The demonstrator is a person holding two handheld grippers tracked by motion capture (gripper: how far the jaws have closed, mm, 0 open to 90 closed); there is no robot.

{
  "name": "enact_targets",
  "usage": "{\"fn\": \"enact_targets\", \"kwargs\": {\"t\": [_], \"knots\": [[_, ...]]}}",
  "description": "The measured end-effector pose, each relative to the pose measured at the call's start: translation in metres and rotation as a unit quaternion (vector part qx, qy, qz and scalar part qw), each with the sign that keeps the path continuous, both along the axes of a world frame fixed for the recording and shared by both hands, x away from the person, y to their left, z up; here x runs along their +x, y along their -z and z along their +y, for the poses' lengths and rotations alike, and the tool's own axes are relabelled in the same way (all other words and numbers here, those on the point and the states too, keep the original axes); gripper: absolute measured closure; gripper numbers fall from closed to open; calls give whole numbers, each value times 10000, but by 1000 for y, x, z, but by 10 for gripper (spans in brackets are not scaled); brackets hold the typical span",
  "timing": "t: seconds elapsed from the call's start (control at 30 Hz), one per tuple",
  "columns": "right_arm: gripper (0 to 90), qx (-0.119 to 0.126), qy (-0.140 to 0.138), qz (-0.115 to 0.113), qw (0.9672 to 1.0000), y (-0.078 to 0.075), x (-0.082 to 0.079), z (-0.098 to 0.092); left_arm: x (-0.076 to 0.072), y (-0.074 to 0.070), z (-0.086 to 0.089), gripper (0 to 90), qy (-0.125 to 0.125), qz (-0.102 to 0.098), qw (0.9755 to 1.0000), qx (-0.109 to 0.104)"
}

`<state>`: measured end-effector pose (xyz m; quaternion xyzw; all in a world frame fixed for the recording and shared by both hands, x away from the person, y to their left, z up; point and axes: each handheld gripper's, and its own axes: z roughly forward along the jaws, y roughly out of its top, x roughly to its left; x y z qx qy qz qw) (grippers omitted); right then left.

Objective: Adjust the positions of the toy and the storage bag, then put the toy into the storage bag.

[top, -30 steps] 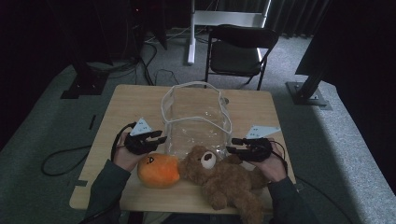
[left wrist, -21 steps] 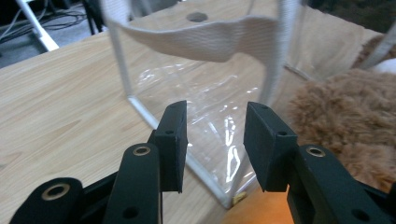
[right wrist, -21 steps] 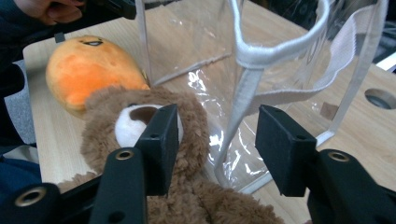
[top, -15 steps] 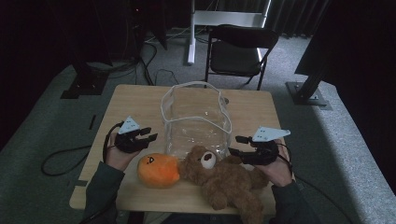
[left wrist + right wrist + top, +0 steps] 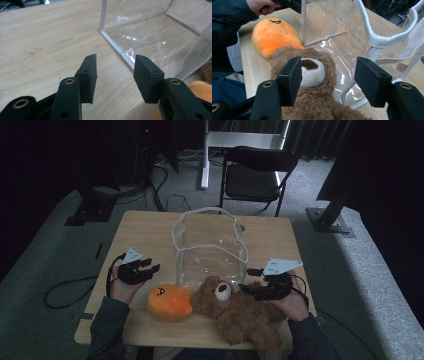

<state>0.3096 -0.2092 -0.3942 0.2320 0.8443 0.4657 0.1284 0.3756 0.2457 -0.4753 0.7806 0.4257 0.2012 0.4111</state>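
Step in hand: both grippers are hovering beside a clear bag [image 5: 210, 245] at the centre of the frame, with two soft toys lying at its lower edge — loading the toys into the bag is looking like the job.
Left gripper [image 5: 150, 268]: sitting at middle left; its jaws have just been opening and are standing moderately wide with nothing between them, only bare surface [image 5: 45, 45] under them.
Right gripper [image 5: 248, 288]: sitting at lower right, beside the teddy bear's [image 5: 240, 312] head; its jaws have also just been opening, empty, bracketing the bear's muzzle without pressing on it.
Doing it well: probably grip the bear by a thick fold of plush, not the muzzle, while the left jaws are holding the bag's mouth open.
Orange toy [image 5: 167, 302]: smooth, rounded, egg-like, touching the bear, lower centre.
Bear: shaggy brown fur, pale muzzle, floppy.
Bag: glossy, creased clear plastic — white woven handles [image 5: 377, 40], boxy, easily collapsing.
Surface: pale wood grain, matte.
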Motion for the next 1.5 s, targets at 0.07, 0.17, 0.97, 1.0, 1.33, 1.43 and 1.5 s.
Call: {"fn": "enact_targets", "kwargs": {"t": [0.07,0.17,0.97,1.0,1.33,1.43,1.5], "knots": [[366,27,-12,1,10000,0,0,0,1,3,2,531,-55,25,10000,76],[355,54,-30,-12,10000,0,-1,0,3,7,3,523,-164,60,9997,165],[189,3,-104,270,9996,14,0,11,17,48,22,468,-846,382,9947,447],[189,3,-104,270,9996,14,0,11,17,49,22,468,-852,382,9946,462],[112,59,-140,420,9990,24,-1,15,21,59,27,464,-904,615,9931,431],[107,67,-133,452,9989,26,-1,17,22,61,26,464,-895,673,9926,469],[105,67,-147,465,9988,28,-1,19,22,62,26,461,-883,691,9926,465]]}}
